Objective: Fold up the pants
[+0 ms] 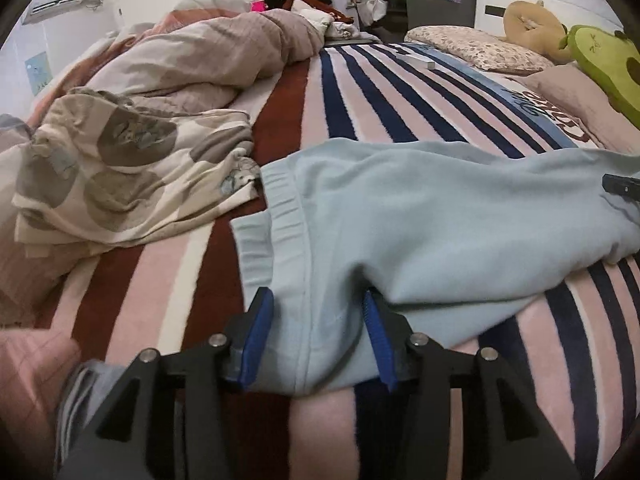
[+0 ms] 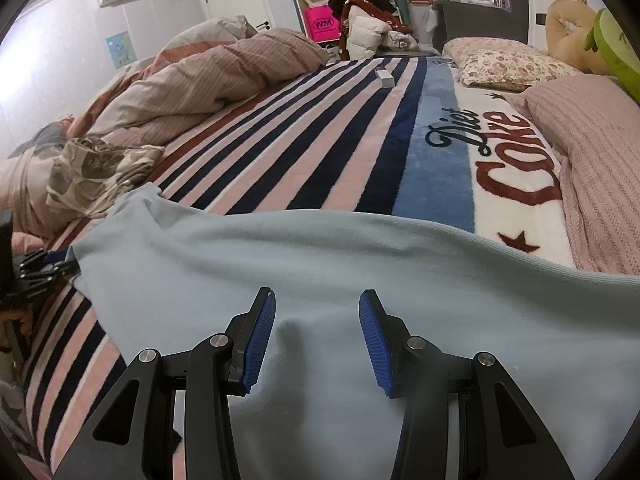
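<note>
Light blue pants (image 1: 420, 216) lie across the striped blanket (image 1: 360, 92) on a bed, ribbed waistband at the left. My left gripper (image 1: 318, 298) is open, its blue pads on either side of the near edge of the cloth by the waistband. The pants also fill the lower right wrist view (image 2: 360, 264). My right gripper (image 2: 316, 296) is open, hovering over or resting on the flat cloth, nothing between the pads. The left gripper shows at the left edge of the right wrist view (image 2: 44, 264). A black part of the right gripper shows at the right edge of the left wrist view (image 1: 622, 186).
A crumpled patterned garment (image 1: 120, 168) and a bunched duvet (image 1: 192, 60) lie at the left. Pillows (image 2: 508, 64) and plush toys (image 1: 608, 64) sit at the head of the bed. A small white box (image 2: 385, 77) lies on the blanket far ahead.
</note>
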